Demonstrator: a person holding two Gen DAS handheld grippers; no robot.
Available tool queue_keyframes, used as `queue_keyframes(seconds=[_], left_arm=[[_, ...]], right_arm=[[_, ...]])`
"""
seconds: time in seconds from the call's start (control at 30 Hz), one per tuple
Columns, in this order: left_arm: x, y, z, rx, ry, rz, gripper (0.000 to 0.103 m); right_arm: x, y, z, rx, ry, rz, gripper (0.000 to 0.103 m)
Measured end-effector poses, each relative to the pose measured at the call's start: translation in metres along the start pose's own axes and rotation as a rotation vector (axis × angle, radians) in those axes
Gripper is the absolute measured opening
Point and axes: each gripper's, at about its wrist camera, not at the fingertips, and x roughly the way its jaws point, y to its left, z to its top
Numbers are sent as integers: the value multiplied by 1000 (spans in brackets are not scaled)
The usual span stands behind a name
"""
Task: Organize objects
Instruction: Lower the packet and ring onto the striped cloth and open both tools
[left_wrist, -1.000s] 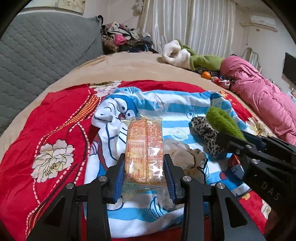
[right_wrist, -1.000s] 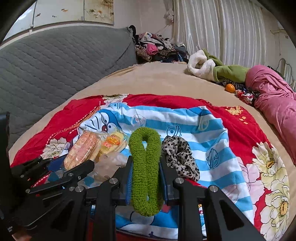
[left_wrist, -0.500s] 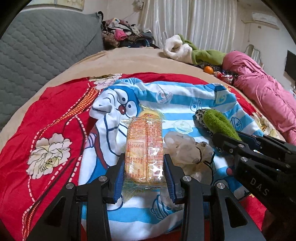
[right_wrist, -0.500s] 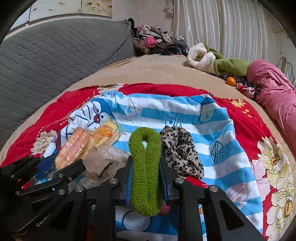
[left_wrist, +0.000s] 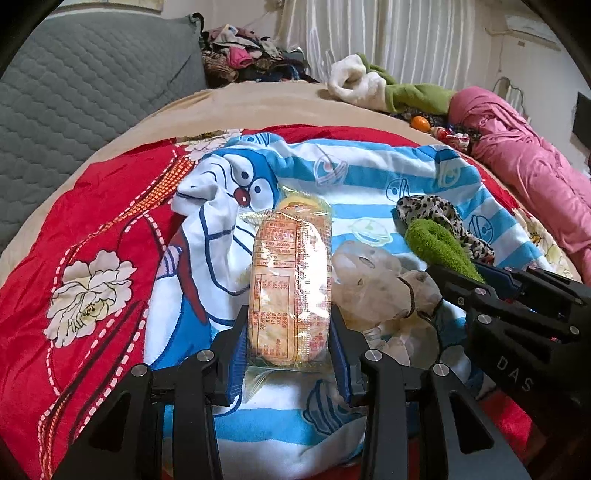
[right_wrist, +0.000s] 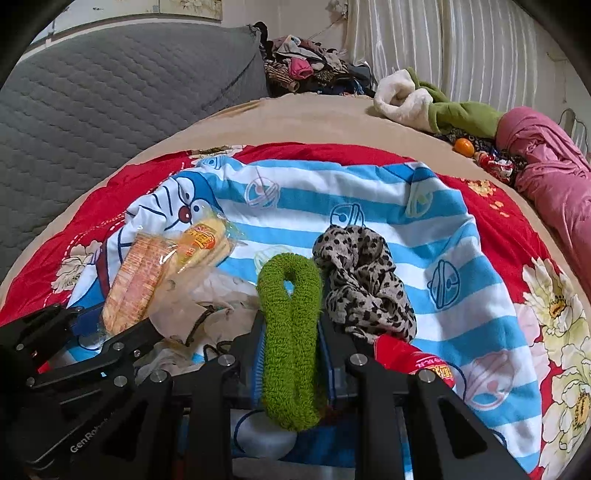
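While both loads sit over towel (left_wrist: 369, 173) pile: left hand-held gripper (left_wrist: 290, 347) clamps cracker pack (left_wrist: 290, 280), right hand-held gripper (right_wrist: 291, 354) clamps green scrunchie (right_wrist: 290, 325). Leopard scrunchie (right_wrist: 364, 280), bag (left_wrist: 373, 284) unsorted; I judge task midway.

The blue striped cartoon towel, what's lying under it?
A red flowered blanket shows all round the blue striped cartoon towel, and tan bedding beyond that. Whatever lies beneath the towel's middle is covered and cannot be seen.
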Motion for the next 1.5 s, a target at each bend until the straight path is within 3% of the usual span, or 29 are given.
queue_keyframes(seconds=[0.67,0.9,1.27,1.5], left_arm=[[0,4,-1,-9,23,-8,41],[0,4,-1,-4,33,0,56],[-4,4,-2,-11,34,-14,68],[-6,5,-1,-19,36,-28,74]], right_arm=[[1,1,-2,-3,11,1,28],[-2,0,-2,-3,14,-4,34],[-7,-2,-3,-1,3,-26,45],[-11,-5,-1,7,-3,-44,57]])
